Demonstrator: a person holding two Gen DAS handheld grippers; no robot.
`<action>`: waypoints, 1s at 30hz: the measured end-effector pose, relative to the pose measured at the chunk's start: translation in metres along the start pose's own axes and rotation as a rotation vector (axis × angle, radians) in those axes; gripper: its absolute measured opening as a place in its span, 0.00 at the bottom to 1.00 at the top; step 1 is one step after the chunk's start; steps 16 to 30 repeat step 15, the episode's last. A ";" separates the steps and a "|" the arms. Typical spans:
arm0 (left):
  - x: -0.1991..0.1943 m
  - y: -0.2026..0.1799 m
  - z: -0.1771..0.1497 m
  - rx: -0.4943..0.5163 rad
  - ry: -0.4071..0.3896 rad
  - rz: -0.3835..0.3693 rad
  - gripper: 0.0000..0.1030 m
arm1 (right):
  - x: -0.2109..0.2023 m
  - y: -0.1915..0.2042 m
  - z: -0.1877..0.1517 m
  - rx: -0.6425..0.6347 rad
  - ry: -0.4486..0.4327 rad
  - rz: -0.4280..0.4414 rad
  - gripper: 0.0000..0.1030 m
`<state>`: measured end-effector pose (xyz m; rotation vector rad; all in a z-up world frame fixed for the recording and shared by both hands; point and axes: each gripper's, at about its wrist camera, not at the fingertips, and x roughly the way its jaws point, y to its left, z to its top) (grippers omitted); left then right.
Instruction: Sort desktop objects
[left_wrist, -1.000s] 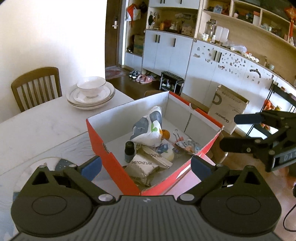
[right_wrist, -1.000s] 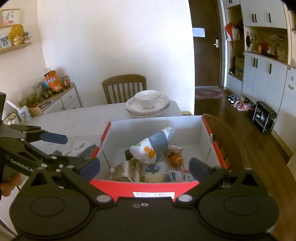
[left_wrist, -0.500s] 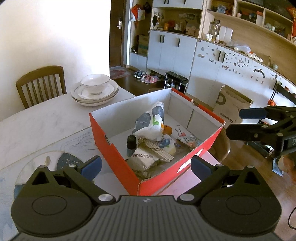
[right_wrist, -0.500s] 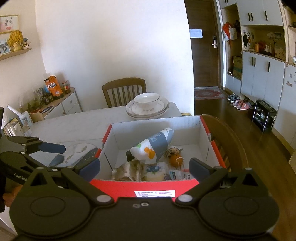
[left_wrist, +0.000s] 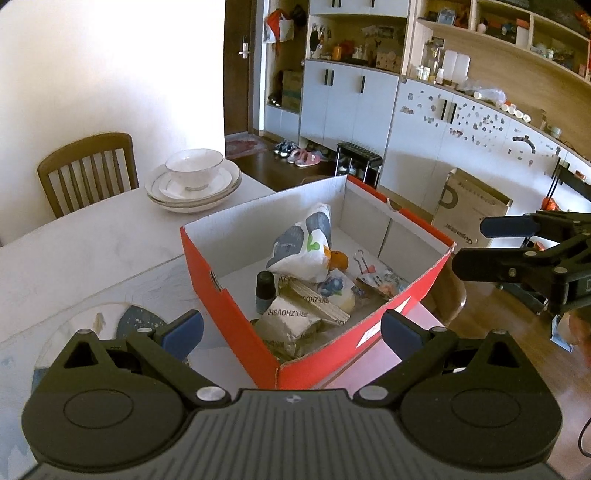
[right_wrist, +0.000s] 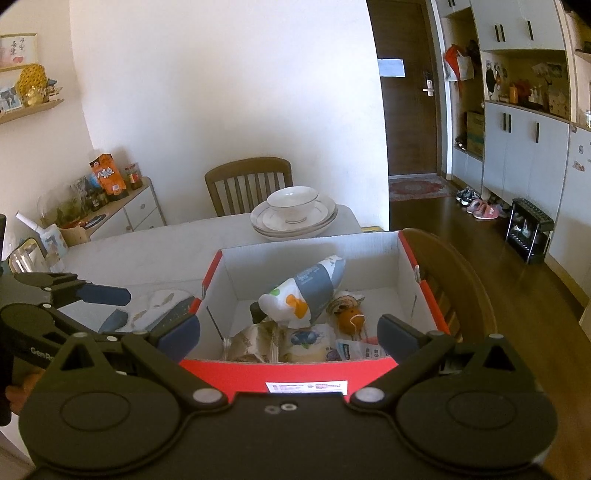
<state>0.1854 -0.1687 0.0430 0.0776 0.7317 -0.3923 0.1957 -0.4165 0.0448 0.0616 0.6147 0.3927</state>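
Hovering at the near corner of a red cardboard box with white inner walls (left_wrist: 236, 314), the left hand-held gripper (left_wrist: 291, 328) has its 2 blue-padded fingers spread wide and grips nothing. Opposite, the right hand-held gripper (right_wrist: 288, 328) hangs over the box's labelled red side, likewise spread and empty. Each tool shows in the other's view, both held apart from the box. Sorted items crowd the box floor: a white plastic pouch with grey and orange print (left_wrist: 303, 243) leans tilted above the rest, a small dark bottle with a black cap (left_wrist: 265, 290) stands upright beside it, a crinkled beige snack packet (left_wrist: 291, 321) lies near the front corner, and a round pale tub with a blueberry lid (right_wrist: 306, 341) sits among them. A small orange ball-like object (right_wrist: 349, 319) rests toward the right wall, next to a black binder clip (left_wrist: 364, 258). The box stands on a pale marble-patterned bench (left_wrist: 85, 254). Well behind it, a white china bowl (left_wrist: 194, 170) sits on 2 or more stacked white plates (left_wrist: 162, 192), near a brown wooden slat-back chair (left_wrist: 86, 166).
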 end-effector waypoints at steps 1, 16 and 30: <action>0.001 0.000 0.000 -0.004 0.005 -0.005 1.00 | 0.000 0.000 0.000 0.001 0.001 0.002 1.00; 0.001 -0.002 -0.006 -0.029 0.013 -0.002 1.00 | 0.002 -0.002 -0.003 0.003 0.008 -0.003 1.00; 0.001 -0.002 -0.006 -0.029 0.013 -0.002 1.00 | 0.002 -0.002 -0.003 0.003 0.008 -0.003 1.00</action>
